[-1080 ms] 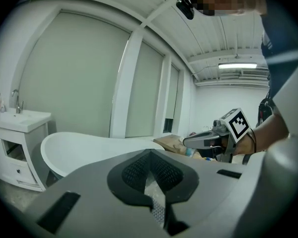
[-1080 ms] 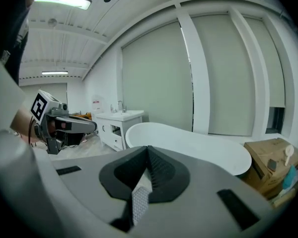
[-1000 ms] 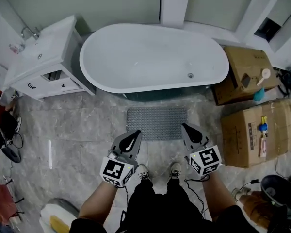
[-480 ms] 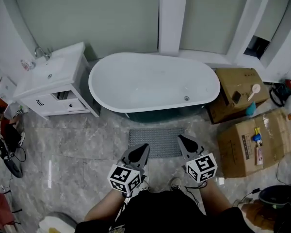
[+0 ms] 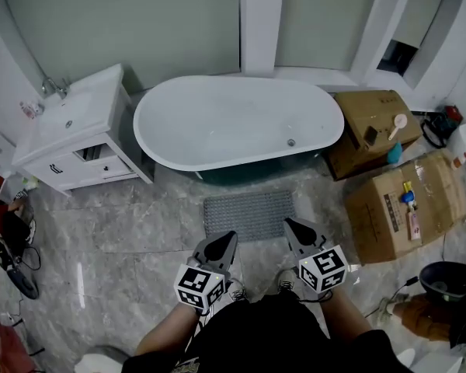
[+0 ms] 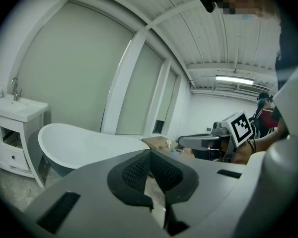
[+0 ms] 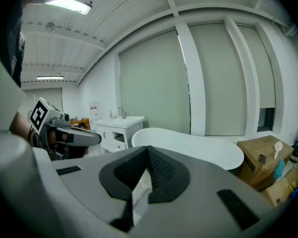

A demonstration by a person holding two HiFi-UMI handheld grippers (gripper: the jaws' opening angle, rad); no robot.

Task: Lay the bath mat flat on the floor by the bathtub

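Observation:
The grey textured bath mat [image 5: 248, 214] lies flat on the marble floor, right in front of the white bathtub [image 5: 237, 123]. My left gripper [image 5: 227, 237] and right gripper [image 5: 290, 224] hover side by side over the mat's near edge, above the person's shoes. Both are shut and hold nothing. In the left gripper view the left gripper [image 6: 150, 153] has its tips together, with the bathtub [image 6: 84, 145] beyond and the right gripper [image 6: 188, 141] to the side. The right gripper [image 7: 148, 148] looks the same in its own view, facing the bathtub [image 7: 188, 143].
A white vanity with a sink [image 5: 70, 134] stands left of the tub. Two cardboard boxes [image 5: 369, 130] [image 5: 396, 208] crowd the right side, and a dark bin [image 5: 446, 286] sits at the lower right. Cables and clutter lie along the left edge.
The head camera has risen and tilted, so the tub and mat sit smaller in view. Both grippers point a little higher and stay shut. The mat has not moved.

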